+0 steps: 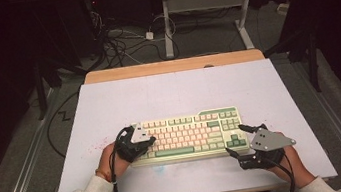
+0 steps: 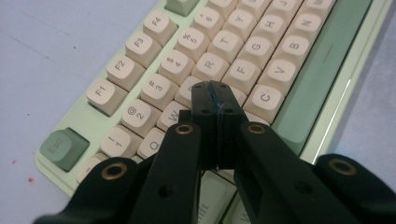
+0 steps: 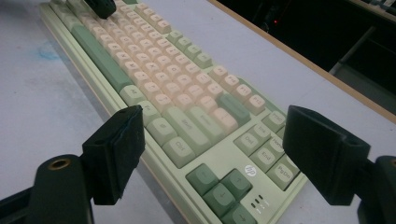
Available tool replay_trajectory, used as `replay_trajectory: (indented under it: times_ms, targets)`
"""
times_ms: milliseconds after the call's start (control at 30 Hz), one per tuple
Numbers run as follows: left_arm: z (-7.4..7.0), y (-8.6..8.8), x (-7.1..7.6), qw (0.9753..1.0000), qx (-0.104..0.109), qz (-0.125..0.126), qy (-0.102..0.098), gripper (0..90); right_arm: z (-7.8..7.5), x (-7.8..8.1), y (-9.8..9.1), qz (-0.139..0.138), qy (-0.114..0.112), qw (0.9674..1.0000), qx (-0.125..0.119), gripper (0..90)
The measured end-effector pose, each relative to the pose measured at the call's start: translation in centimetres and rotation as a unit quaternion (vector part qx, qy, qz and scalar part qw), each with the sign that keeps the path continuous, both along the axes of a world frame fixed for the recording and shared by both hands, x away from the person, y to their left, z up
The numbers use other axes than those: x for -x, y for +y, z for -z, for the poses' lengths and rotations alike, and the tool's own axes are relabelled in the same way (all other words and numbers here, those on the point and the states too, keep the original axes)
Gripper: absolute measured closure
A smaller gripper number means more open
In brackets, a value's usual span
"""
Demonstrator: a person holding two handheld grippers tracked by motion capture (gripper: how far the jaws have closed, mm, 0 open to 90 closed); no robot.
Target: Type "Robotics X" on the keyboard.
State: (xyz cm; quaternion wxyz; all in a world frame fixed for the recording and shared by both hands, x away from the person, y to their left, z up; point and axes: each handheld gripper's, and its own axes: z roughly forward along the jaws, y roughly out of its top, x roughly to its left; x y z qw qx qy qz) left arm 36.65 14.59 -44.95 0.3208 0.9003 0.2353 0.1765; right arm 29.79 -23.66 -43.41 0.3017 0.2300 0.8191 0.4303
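A cream and green keyboard (image 1: pixel 189 135) lies on the white table top (image 1: pixel 173 90), near its front edge. My left gripper (image 1: pixel 148 141) is shut with nothing between its jaws. In the left gripper view its joined tips (image 2: pixel 215 93) rest over the letter keys at the keyboard's (image 2: pixel 261 46) left end, touching or just above them. My right gripper (image 1: pixel 235 140) is open at the keyboard's right end. In the right gripper view its pads (image 3: pixel 116 149) stand wide apart in front of the keyboard (image 3: pixel 163 84), about as wide as the arrow-key corner, and hold nothing.
The table's wooden back edge (image 1: pixel 174 65) lies beyond the white top. Behind it are cables (image 1: pixel 120 42) on the floor and a white desk frame (image 1: pixel 206 5). A faint blue smudge (image 3: pixel 46 51) marks the table in front of the keyboard.
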Motion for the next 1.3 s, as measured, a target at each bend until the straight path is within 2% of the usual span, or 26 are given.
replay_trajectory:
  times_ms: [400,767,1300]
  targets:
    - [-1.4,0.4,0.7,0.9994,0.018,0.001,-0.029,87.6,-0.2,0.1,-0.2,0.0,-0.004,1.0,-0.002,21.5]
    - [-2.2,0.6,1.3,0.9987,0.028,0.003,-0.043,87.6,-0.2,0.1,-0.1,-0.001,-0.003,1.0,-0.001,21.5]
    - [-2.7,0.1,2.1,0.9979,0.037,0.013,-0.051,87.6,-0.3,0.2,0.0,-0.002,-0.001,1.0,-0.005,21.5]
